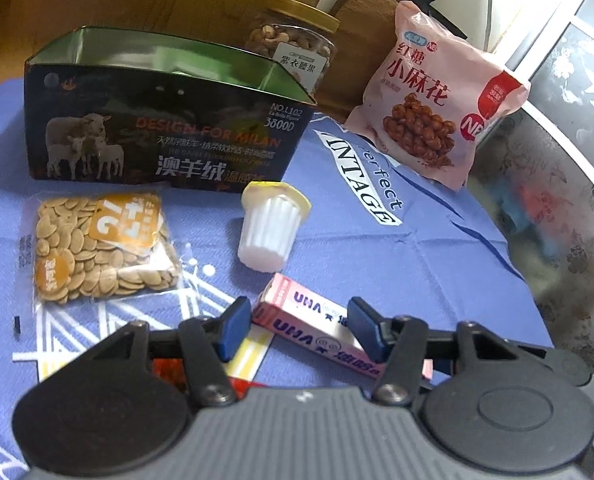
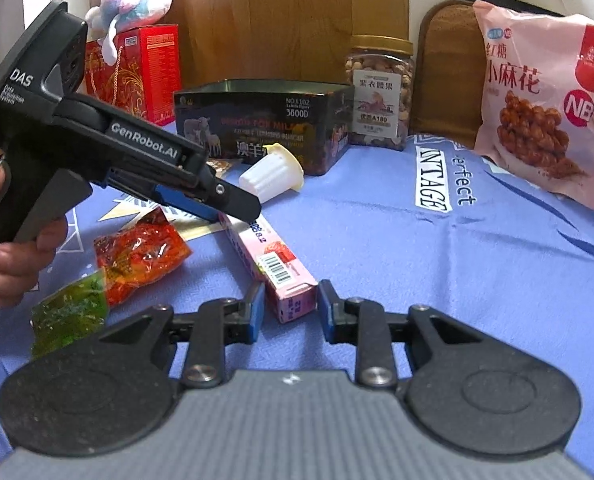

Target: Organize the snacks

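Observation:
A long pink candy box lies on the blue cloth between the two grippers. My left gripper straddles one end of it, with its blue pads close on either side and no clear press on the box. In the right wrist view that gripper sits at the far end of the box. My right gripper is shut on the near end. An open black tin stands behind it. A white jelly cup lies tipped over in front of the tin.
A seed packet lies left of the cup. A cashew jar and a pink twist-snack bag stand at the back. Red and green packets lie near a person's hand. A red gift box carries a plush toy.

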Motion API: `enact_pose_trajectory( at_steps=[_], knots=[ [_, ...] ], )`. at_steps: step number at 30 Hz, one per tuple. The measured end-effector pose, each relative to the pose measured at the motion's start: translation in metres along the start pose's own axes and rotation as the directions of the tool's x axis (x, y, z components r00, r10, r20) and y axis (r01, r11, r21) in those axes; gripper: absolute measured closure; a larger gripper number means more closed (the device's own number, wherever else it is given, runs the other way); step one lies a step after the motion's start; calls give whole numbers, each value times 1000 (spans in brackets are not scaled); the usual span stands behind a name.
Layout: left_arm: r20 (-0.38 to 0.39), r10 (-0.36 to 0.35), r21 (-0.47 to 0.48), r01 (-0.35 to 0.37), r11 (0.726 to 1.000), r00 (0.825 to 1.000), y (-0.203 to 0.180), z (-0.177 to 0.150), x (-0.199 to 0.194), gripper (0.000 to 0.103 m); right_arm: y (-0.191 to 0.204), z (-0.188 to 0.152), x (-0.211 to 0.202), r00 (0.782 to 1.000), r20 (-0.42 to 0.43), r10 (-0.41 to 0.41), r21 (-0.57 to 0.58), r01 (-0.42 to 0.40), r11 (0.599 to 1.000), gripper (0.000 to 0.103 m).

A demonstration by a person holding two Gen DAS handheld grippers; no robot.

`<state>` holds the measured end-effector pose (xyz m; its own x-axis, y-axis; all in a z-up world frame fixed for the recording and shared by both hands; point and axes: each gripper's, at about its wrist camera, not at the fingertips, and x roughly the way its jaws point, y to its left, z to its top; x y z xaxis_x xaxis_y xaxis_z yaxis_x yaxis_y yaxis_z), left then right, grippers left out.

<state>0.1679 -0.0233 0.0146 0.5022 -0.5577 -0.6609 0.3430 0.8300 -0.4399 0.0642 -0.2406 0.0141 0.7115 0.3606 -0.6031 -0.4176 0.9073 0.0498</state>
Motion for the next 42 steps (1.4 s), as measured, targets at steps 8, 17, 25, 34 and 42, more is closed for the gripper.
enact_pose_trajectory(
  at_steps=[8, 17, 25, 34, 42],
  knots=[
    [-1, 8, -1, -8, 1000, 1000, -1, -1, -2, 49, 7, 2, -1, 1000, -24, -11, 3, 11, 1000, 71],
    [-2, -1, -5, 1, 1000, 1000, 1, -7, -8, 49, 31, -1, 1, 998, -64, -1, -38, -1, 999, 72],
    [-3, -2, -3, 2, 1000, 1000, 1, -8, -9, 49, 34, -1, 1, 998, -66, 1, -52, -5, 999, 73],
    [-4, -1, 2, 1, 1000, 1000, 1, -8, -9, 49, 32, 0, 1, 998, -62, 8, -53, -11, 999, 73],
    [-11, -24, 8, 24, 1000, 1000, -3, -10, -9, 61, 35, 0, 0, 998, -63, 1, -56, -5, 998, 73]
  ],
)
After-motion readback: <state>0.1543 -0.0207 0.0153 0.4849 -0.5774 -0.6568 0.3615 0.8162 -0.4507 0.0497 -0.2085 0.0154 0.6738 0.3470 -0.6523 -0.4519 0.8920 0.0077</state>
